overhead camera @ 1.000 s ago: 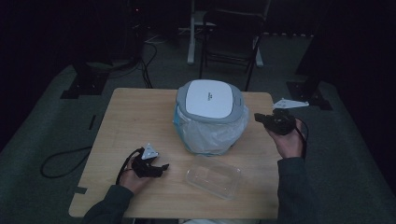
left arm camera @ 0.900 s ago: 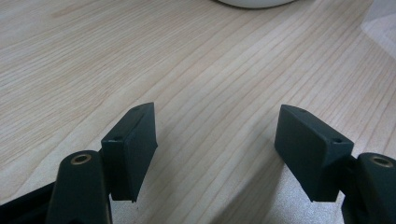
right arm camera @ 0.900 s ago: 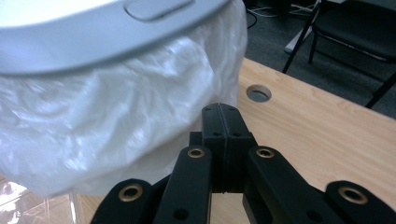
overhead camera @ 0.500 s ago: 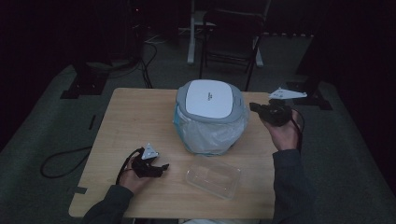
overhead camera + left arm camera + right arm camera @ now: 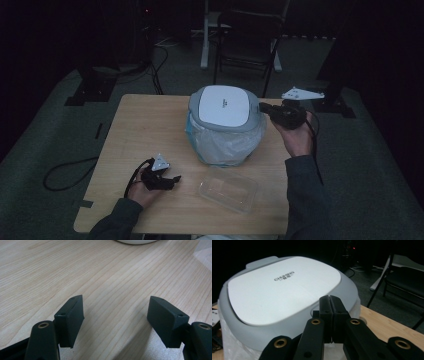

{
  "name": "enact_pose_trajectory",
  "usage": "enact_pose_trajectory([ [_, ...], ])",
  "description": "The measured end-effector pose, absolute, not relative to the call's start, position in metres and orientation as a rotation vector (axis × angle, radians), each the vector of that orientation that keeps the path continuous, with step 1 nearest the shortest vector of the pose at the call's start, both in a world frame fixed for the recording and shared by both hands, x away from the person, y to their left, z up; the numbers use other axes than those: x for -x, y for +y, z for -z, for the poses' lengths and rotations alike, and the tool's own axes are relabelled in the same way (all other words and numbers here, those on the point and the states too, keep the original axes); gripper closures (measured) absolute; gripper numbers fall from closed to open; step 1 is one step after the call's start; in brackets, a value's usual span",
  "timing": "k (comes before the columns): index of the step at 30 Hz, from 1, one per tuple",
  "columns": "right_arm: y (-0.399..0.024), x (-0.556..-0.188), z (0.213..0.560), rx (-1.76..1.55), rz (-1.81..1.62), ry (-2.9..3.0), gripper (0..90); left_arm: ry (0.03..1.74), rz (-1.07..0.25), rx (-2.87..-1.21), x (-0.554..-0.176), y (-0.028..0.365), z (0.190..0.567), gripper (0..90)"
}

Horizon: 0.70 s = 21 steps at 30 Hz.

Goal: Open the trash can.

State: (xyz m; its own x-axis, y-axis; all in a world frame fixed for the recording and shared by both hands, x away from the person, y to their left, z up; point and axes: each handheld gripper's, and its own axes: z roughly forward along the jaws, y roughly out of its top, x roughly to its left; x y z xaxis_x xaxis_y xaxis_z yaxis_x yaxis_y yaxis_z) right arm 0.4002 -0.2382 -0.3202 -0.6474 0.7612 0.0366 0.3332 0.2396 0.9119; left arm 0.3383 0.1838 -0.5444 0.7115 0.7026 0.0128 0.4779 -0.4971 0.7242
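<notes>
Right claw [image 5: 264,107] pressed together at the bin lid [image 5: 223,107]; left claw [image 5: 172,179] spread apart over the table [image 5: 135,130]

The high view is dim, the room around the table [image 5: 150,130] almost black toward 12 o'clock. Both gripper views are brighter; the near jaws look soft, with faint shadows.

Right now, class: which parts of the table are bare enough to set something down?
The table's far-left stretch, between its edge and the lidded bin, is bare. Crowded: the near side, with left gripper and clear container, and the bin's right, where the right gripper hovers.
</notes>
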Motion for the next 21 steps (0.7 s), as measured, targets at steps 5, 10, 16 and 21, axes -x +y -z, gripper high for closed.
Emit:
enact_pose_trajectory([
  [5, -0.23, -0.403, 0.319, -0.978, -1.363, 2.126, 87.6, 0.894, -0.4, -2.192, -0.338, 0.184, 0.544, 30.7],
  [10, -0.224, -0.406, 0.319, -0.973, -1.349, 2.141, 87.6, 0.896, -0.4, -2.19, -0.338, 0.184, 0.544, 30.7],
  [16, -0.219, -0.408, 0.32, -0.967, -1.339, 2.151, 87.8, 0.896, -0.4, -2.19, -0.338, 0.183, 0.544, 30.7],
  [21, -0.22, -0.41, 0.322, -0.993, -1.31, 2.138, 88.5, 0.896, -0.4, -2.19, -0.338, 0.183, 0.544, 30.7],
])
